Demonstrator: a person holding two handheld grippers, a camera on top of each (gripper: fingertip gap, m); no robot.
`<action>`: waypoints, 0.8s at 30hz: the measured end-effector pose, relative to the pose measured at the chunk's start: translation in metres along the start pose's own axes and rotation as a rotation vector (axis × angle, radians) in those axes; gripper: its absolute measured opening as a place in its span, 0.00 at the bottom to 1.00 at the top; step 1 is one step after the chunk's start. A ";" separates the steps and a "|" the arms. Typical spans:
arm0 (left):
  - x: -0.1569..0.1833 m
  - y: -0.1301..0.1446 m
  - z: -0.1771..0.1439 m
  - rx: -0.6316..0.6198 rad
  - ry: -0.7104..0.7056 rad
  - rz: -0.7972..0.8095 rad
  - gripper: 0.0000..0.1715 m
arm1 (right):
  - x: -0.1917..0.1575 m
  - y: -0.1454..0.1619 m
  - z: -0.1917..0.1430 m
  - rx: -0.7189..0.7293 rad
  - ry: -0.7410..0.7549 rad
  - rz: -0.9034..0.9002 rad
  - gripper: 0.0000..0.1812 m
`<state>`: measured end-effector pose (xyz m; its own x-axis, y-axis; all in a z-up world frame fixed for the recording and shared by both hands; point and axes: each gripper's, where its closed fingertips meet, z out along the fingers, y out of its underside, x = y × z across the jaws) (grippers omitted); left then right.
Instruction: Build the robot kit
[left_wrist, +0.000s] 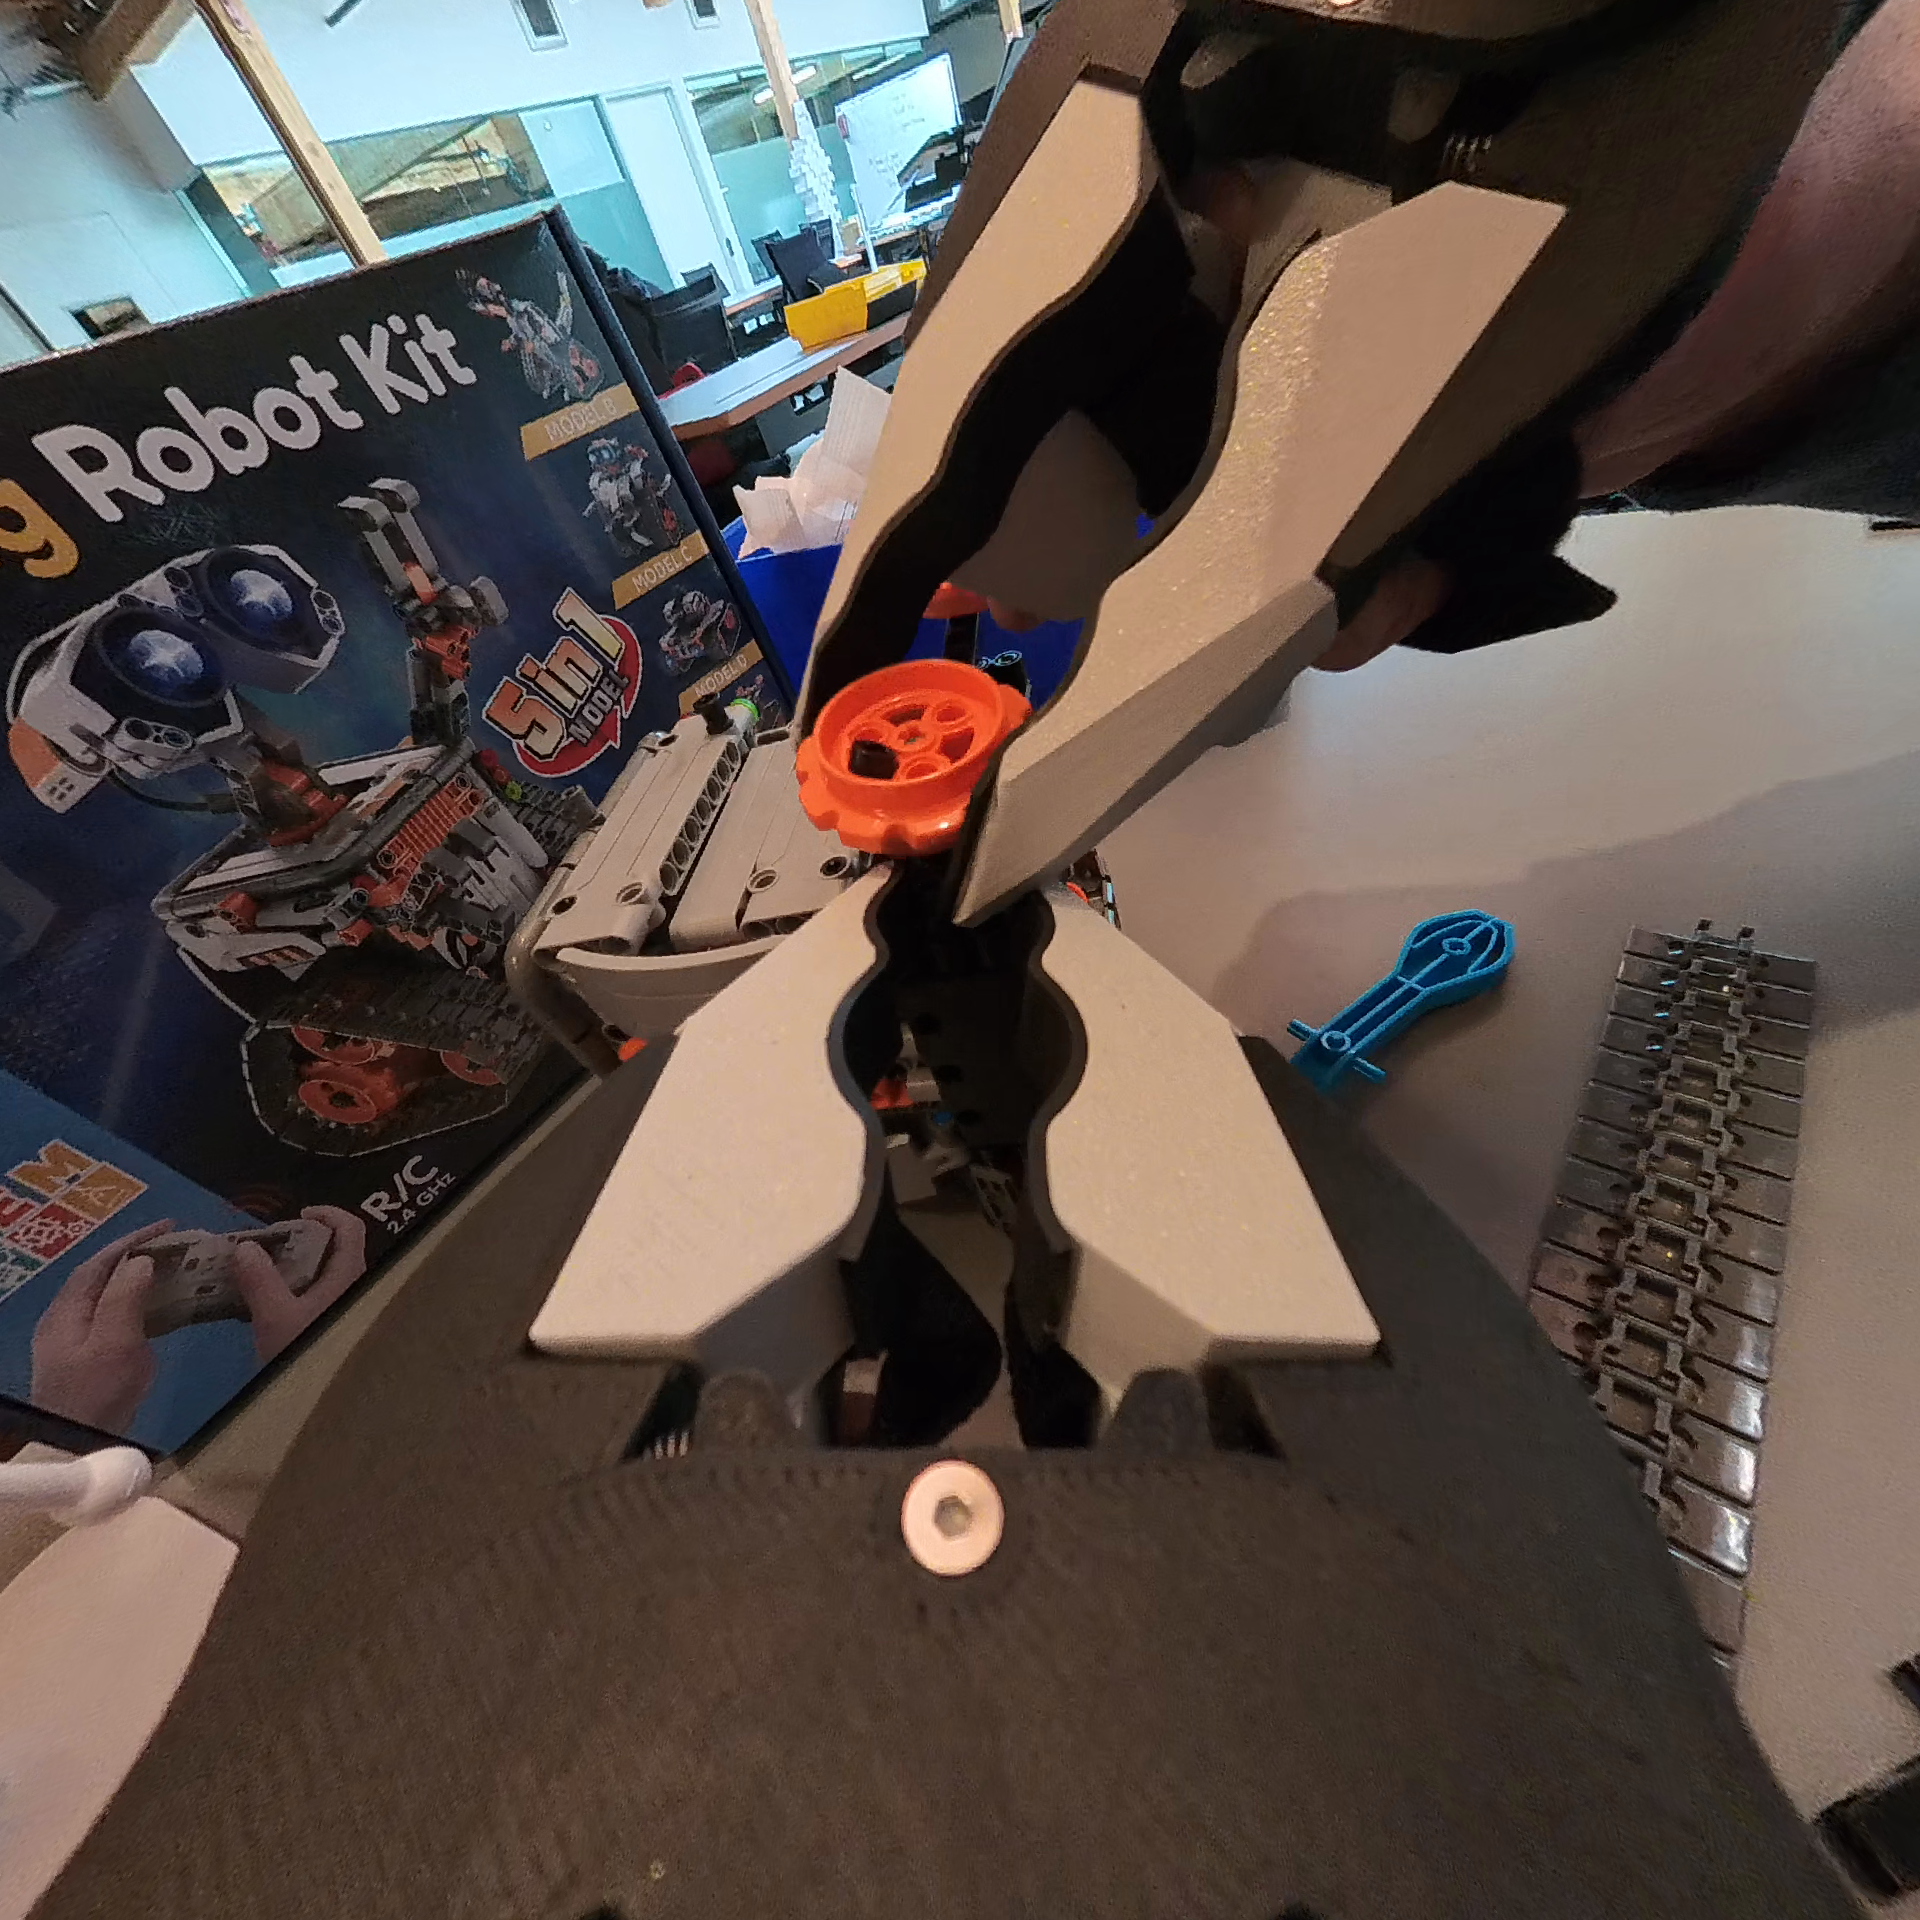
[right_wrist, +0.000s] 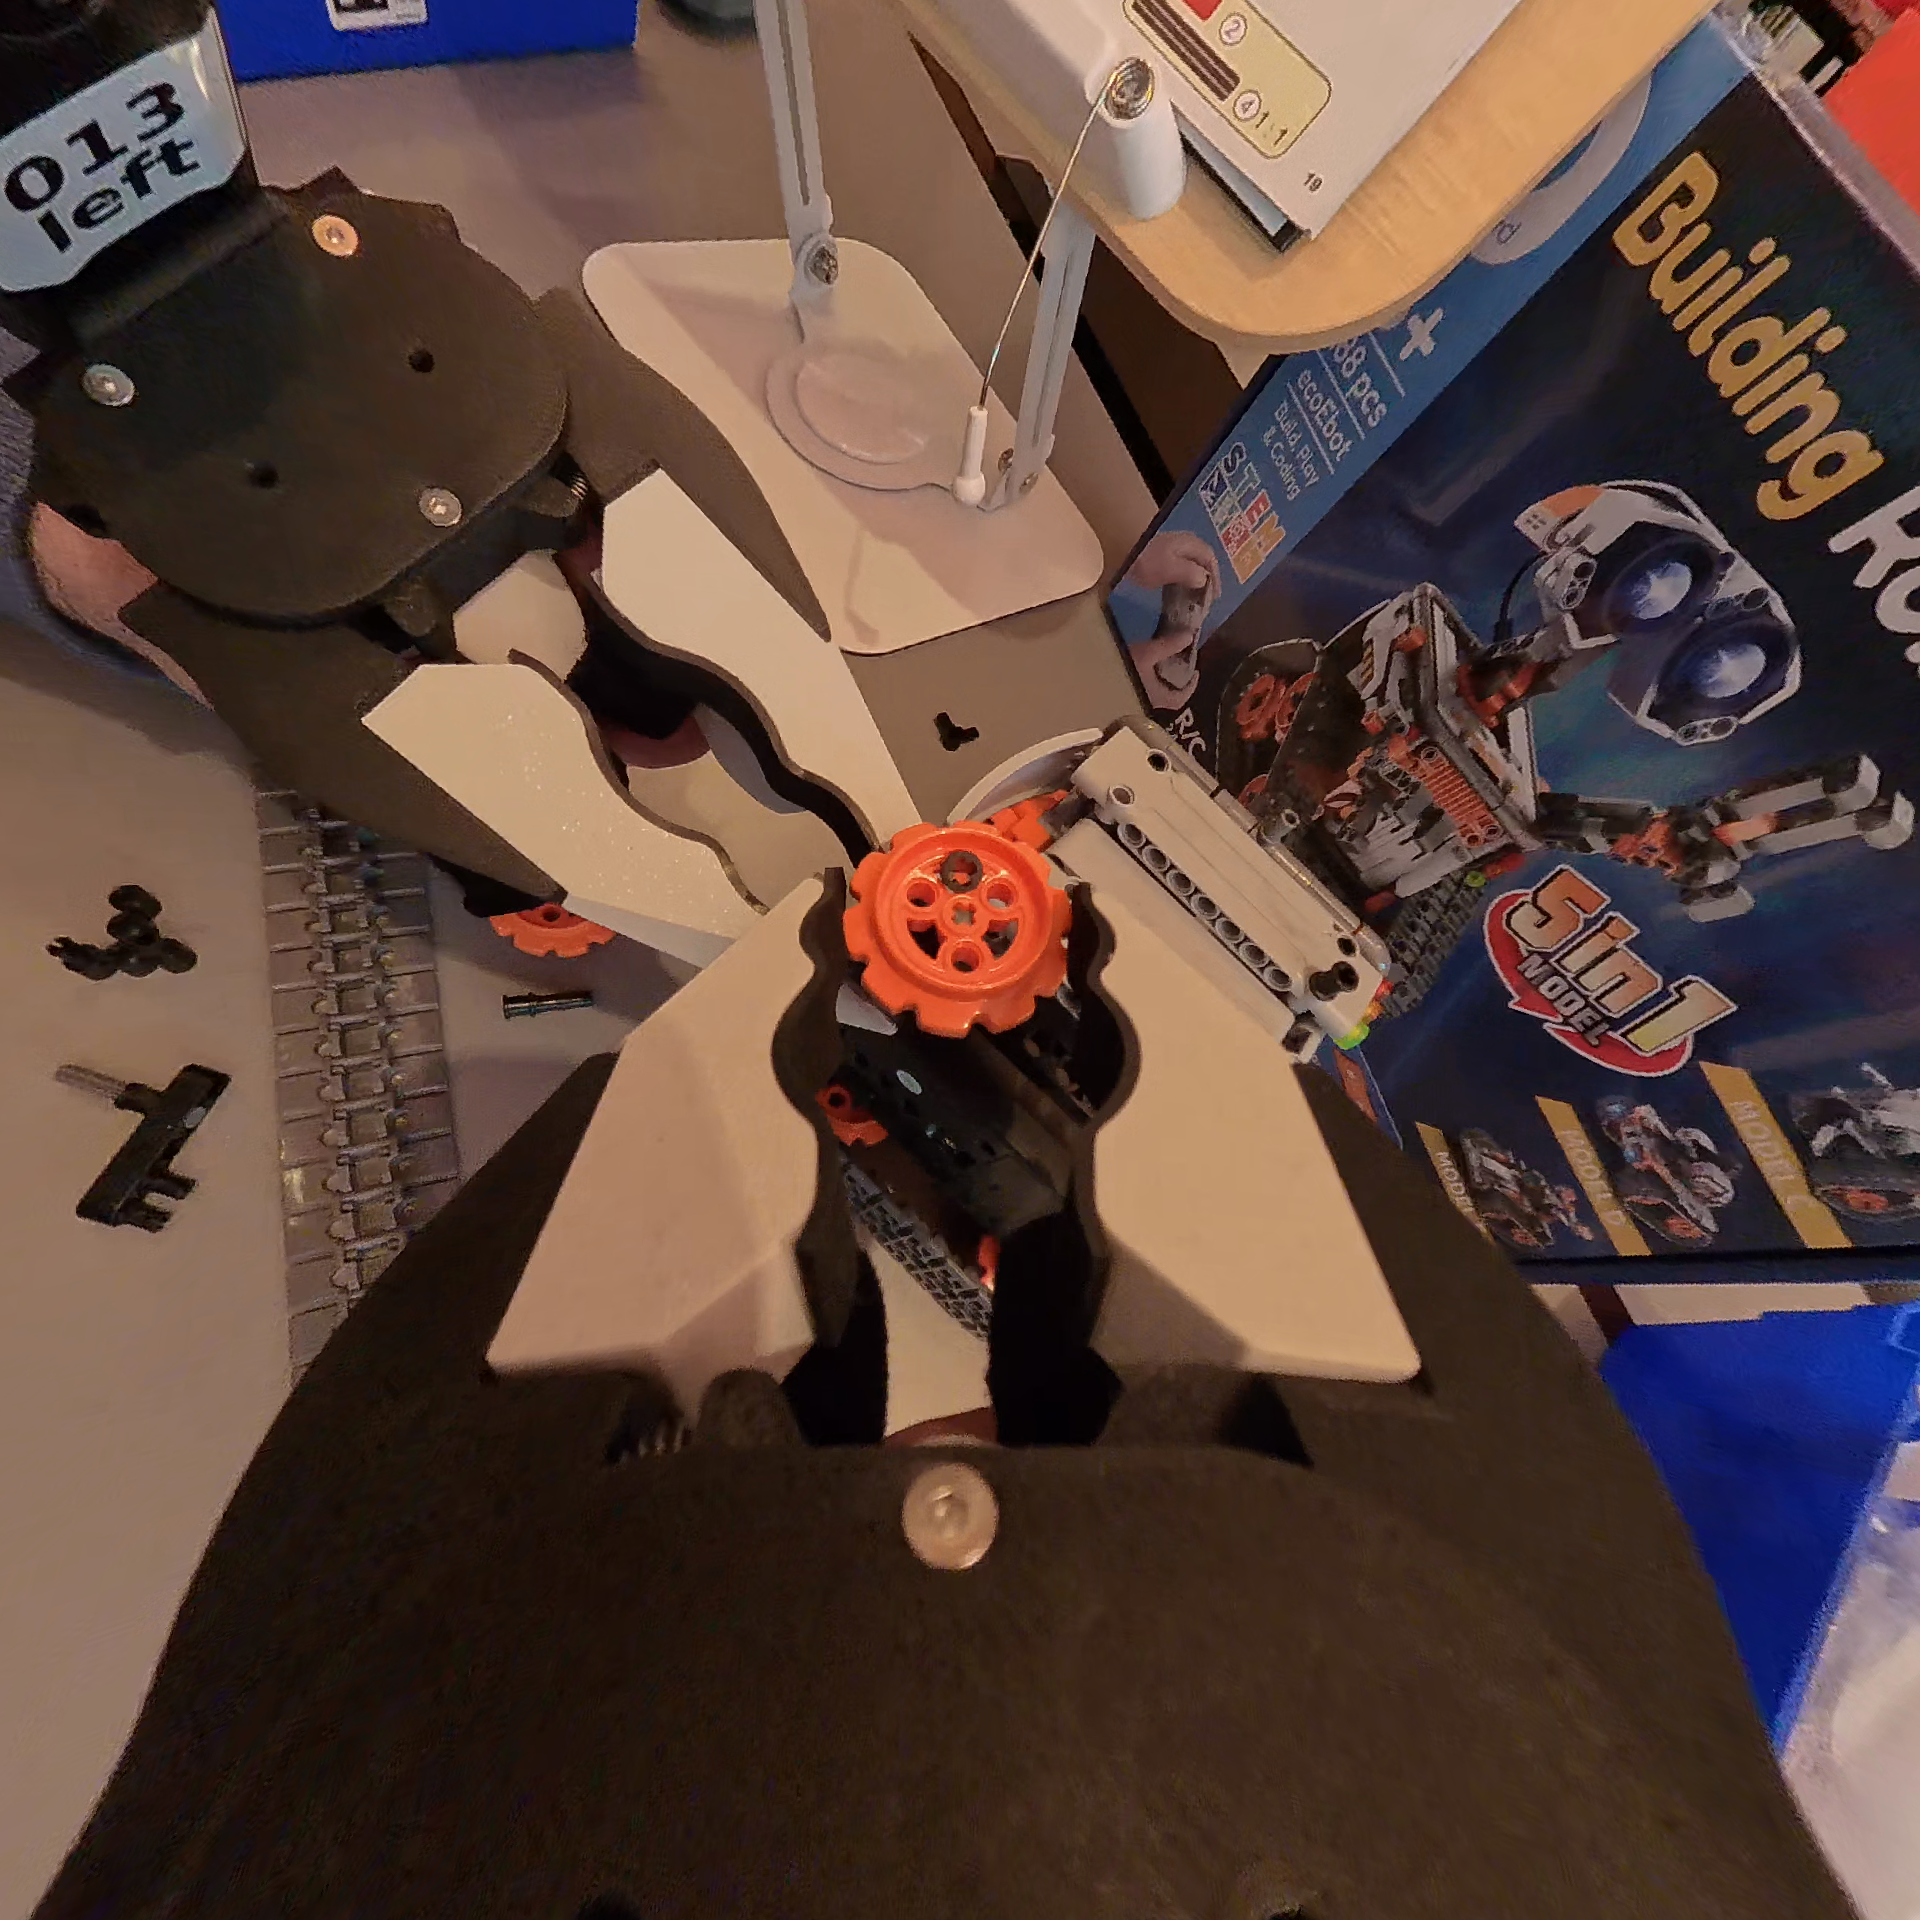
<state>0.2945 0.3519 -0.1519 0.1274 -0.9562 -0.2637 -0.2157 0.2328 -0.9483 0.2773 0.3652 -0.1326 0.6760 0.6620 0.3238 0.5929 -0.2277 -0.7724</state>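
Kit box (left_wrist: 260, 727) stands at left on the desk (left_wrist: 1558, 779). Left claw (left_wrist: 920, 894) closed on the dark model chassis (left_wrist: 935, 1039). Right claw (right_wrist: 951, 899) grips the orange gear wheel (right_wrist: 954, 925) atop that chassis. Blue tool (left_wrist: 1403, 987) and grey track strip (left_wrist: 1673, 1195) lie rightward.

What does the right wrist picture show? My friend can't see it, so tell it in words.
The right tool grips an orange toothed wheel on a half-built toy model, and the left tool meets it from the left. A grey track strip, small black parts and a toy kit box surround them.
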 end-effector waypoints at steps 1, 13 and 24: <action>0.000 0.000 0.000 -0.002 0.004 -0.006 0.10 | 0.000 0.000 0.000 0.007 -0.011 0.018 0.25; 0.005 -0.003 0.000 -0.018 0.032 0.005 0.10 | 0.000 -0.014 -0.028 0.051 -0.099 0.173 0.22; 0.006 0.000 -0.006 -0.058 0.057 0.065 0.14 | -0.078 0.066 -0.025 -0.163 -0.257 0.174 0.23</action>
<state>0.2896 0.3456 -0.1525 0.0560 -0.9484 -0.3120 -0.2774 0.2854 -0.9174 0.2748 0.2805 -0.1948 0.6530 0.7567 0.0310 0.5548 -0.4502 -0.6996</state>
